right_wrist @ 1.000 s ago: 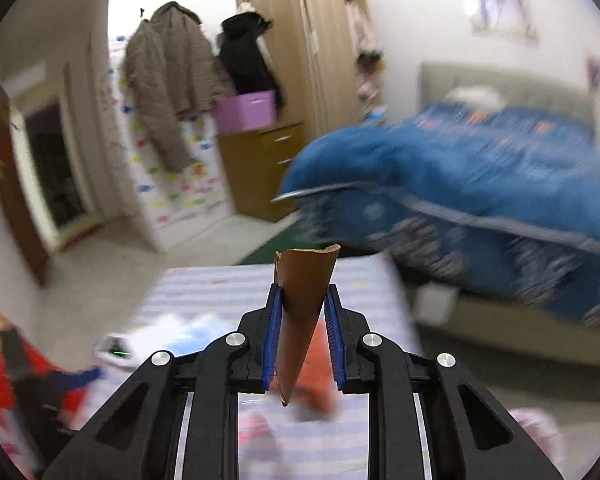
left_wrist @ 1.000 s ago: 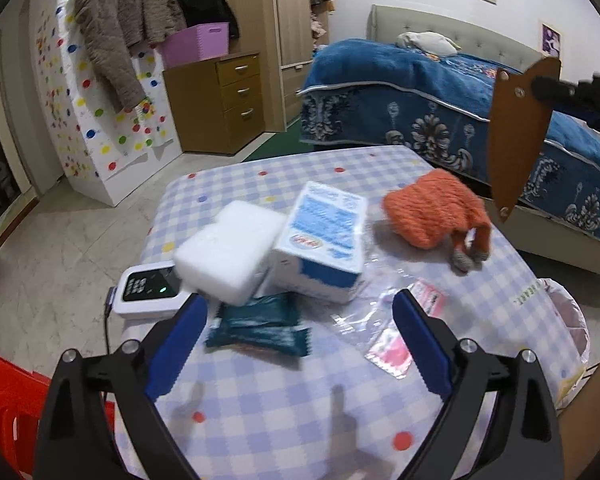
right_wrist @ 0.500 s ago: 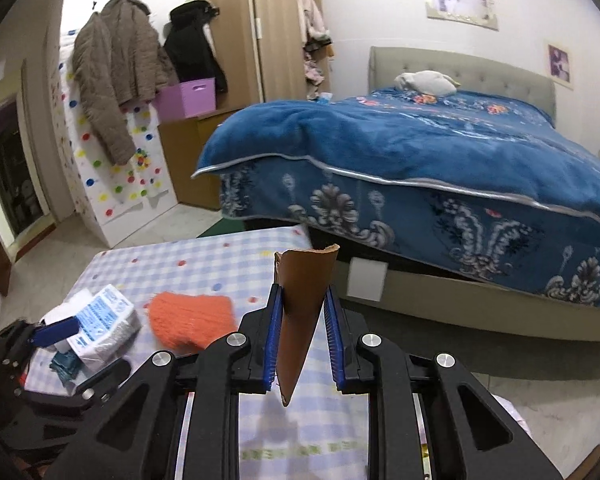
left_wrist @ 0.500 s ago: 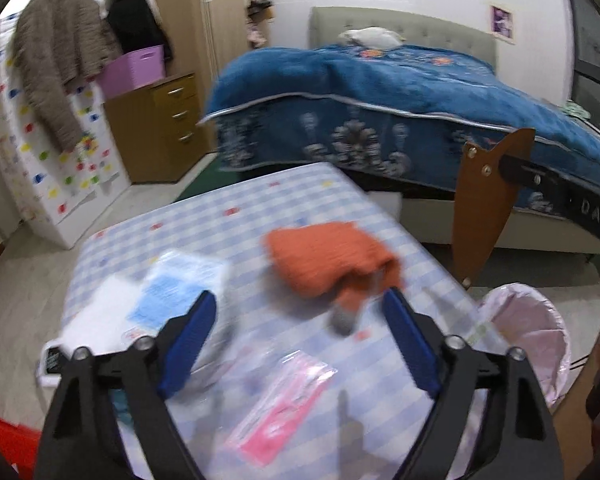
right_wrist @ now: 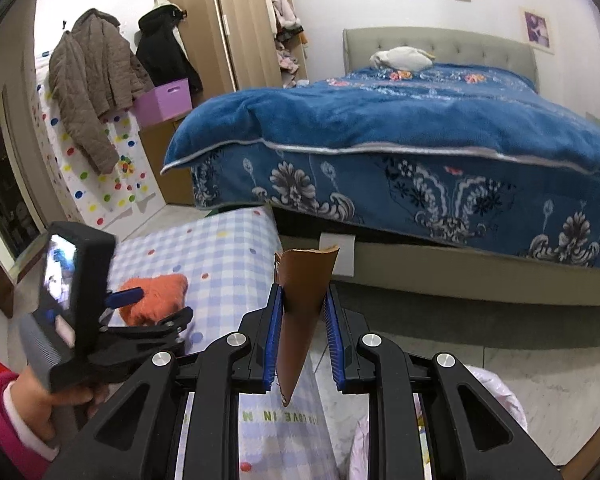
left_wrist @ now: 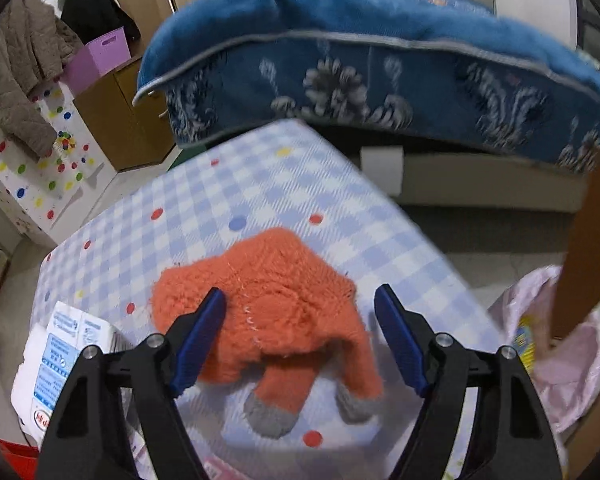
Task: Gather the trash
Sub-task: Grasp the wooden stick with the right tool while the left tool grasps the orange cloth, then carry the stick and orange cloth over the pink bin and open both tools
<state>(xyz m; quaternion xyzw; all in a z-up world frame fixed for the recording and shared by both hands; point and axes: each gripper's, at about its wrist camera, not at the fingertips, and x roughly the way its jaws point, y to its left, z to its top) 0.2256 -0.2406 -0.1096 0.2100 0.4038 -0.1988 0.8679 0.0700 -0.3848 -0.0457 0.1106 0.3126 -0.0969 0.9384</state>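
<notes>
My right gripper [right_wrist: 300, 344] is shut on a brown cardboard piece [right_wrist: 302, 300] and holds it upright past the table's right edge, above a pink-lined trash bin [right_wrist: 496, 404]. The same cardboard [left_wrist: 588, 248] hangs over the bin [left_wrist: 560, 364] in the left wrist view. My left gripper [left_wrist: 300, 340] is open and empty, its fingers either side of an orange knitted glove [left_wrist: 272, 304] on the checked tablecloth [left_wrist: 240, 184]. A pink wrapper [left_wrist: 220, 470] lies on the cloth under the left gripper.
A blue and white tissue pack [left_wrist: 56, 364] sits at the table's left. A bed with a blue blanket [right_wrist: 400, 128] stands behind the table. A wooden dresser with a purple box [right_wrist: 164, 100] and hanging coats [right_wrist: 92, 84] are at the back left.
My left gripper has swung right and forward, from the wrappers and tissue pack to over the orange glove. My right gripper has carried the cardboard right, to over the bin.
</notes>
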